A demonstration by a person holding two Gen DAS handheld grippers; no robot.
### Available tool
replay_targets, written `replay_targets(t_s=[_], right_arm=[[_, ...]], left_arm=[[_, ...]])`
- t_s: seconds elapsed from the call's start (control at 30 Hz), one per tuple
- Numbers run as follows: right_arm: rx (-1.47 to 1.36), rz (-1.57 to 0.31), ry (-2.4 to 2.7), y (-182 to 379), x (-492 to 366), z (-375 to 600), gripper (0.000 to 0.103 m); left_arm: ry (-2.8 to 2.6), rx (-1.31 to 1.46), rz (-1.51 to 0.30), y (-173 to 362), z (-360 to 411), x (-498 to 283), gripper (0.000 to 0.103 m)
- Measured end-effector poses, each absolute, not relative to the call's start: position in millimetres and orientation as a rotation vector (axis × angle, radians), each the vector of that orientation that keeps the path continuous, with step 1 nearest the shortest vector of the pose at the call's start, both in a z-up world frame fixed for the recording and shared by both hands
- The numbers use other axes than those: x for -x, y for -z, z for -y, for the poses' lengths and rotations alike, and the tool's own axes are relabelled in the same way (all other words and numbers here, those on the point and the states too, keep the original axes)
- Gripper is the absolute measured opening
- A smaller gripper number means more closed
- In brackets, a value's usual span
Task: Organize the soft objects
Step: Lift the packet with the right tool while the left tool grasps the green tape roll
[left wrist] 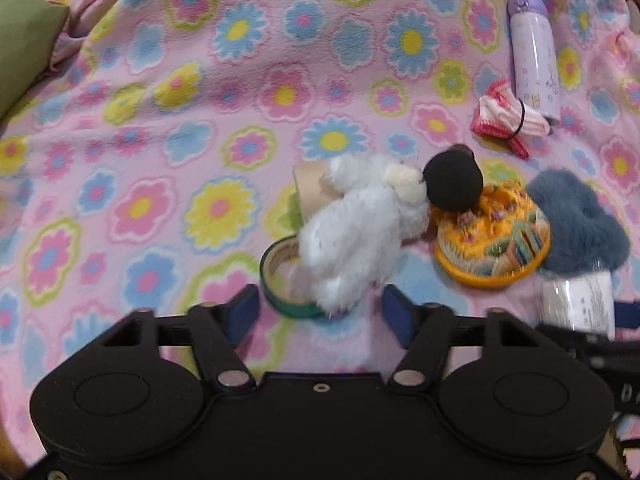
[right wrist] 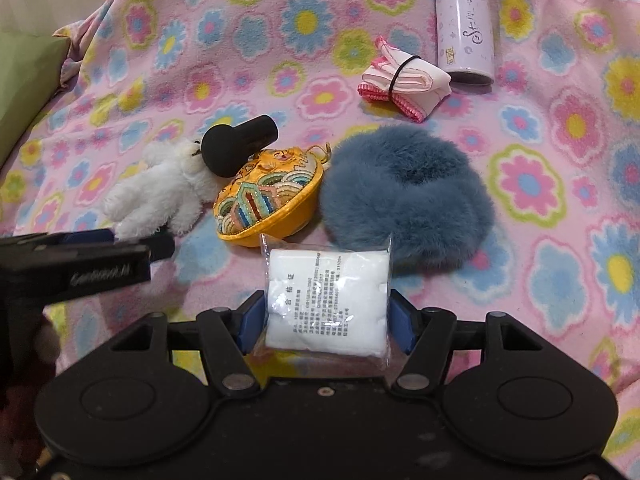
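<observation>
On the flowered pink blanket [left wrist: 160, 128] lies a white plush toy [left wrist: 352, 232]. Its lower end reaches between the blue pads of my left gripper [left wrist: 320, 316], with a gap on each side, so the gripper is open. From the right wrist view the left gripper [right wrist: 156, 246] sits at the white plush toy's [right wrist: 160, 192] legs. My right gripper [right wrist: 326, 320] is shut on a white packet in clear plastic [right wrist: 328, 300], pads against its two sides. A blue furry piece [right wrist: 404, 196], a yellow embroidered pouch [right wrist: 268, 196] and a tied pink cloth bundle [right wrist: 404, 76] lie beyond it.
A black round-headed object [left wrist: 452, 184] rests against the pouch and the toy. A green tape roll [left wrist: 288, 280] and a cardboard tube [left wrist: 312, 188] lie under and beside the toy. A lilac bottle [right wrist: 464, 20] lies at the back right, a green cushion [left wrist: 24, 48] at far left.
</observation>
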State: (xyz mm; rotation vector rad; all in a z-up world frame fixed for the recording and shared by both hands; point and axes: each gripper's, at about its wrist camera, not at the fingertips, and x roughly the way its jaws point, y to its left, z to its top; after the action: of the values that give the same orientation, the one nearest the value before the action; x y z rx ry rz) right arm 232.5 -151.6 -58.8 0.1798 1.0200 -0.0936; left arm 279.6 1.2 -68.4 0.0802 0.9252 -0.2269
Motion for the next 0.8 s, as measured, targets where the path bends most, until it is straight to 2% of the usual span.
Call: replay_targets(t_s=[0.07,0.23,0.6,0.77,0.8], right_arm=[[-0.179,-1.020,0.093,59,-232,152,0.063],[-0.194,-1.018,0.090,57,-230,154,0.063],[-0.184,-1.015,0.105,55,-219,153,0.063],[-0.152,-1.021,0.126,61,-224,154,0.065],[-0.149,-1.018,0.126,61,-225,154,0.065]], left_arm=[[0.200,-0.061,-0.922,71,-4,-284,0.046],[0.214,0.023,-0.927,67,-17,-277,0.045],[0.171,-0.019,-0.913,64,-19,-251,0.046],[0.171,-0.043,-0.927,69,-16,-260,0.049],[0.173,-0.054,-0.927,70,-14,-261,0.054]])
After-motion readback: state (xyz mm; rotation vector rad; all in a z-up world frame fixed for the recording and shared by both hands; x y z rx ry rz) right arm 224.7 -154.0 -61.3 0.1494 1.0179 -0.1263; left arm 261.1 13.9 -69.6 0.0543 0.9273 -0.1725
